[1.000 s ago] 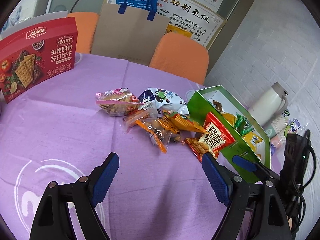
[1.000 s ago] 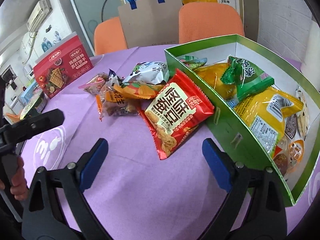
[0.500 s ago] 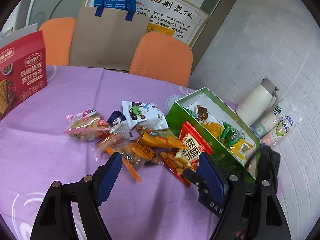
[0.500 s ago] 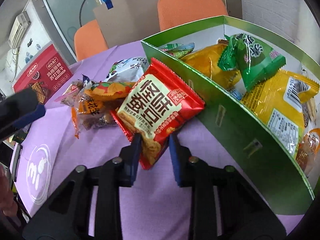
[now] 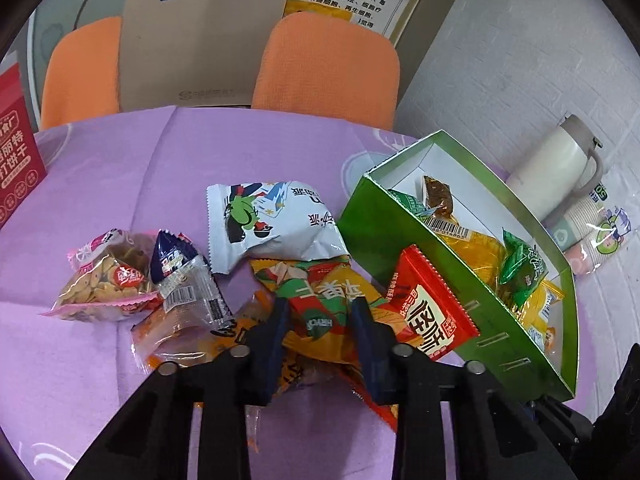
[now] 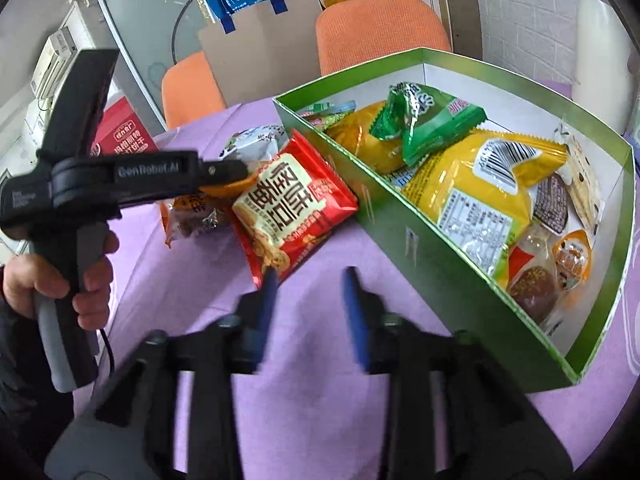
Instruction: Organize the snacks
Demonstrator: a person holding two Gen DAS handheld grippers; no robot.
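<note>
A pile of snack packets lies on the purple tablecloth beside a green box (image 5: 448,276) that holds several packets. My left gripper (image 5: 320,316) is shut on an orange and green snack packet (image 5: 324,300) in the pile. A red packet (image 5: 432,320) leans on the box wall; it also shows in the right wrist view (image 6: 288,208). My right gripper (image 6: 308,280) is part open and empty, its left fingertip at the red packet's near corner. The green box (image 6: 400,216) is to its right. The left gripper (image 6: 224,170) shows in the right wrist view.
A white packet (image 5: 272,220), a pink biscuit packet (image 5: 104,280) and a dark blue packet (image 5: 180,272) lie in the pile. A red cracker box (image 5: 16,152) stands far left. A thermos (image 5: 556,168) and paper cups (image 5: 588,224) are right of the green box. Orange chairs stand behind the table.
My left gripper moved forward into the pile and shut on the orange and green packet. My right gripper let go of the red packet, opened partway and drew back a little.
</note>
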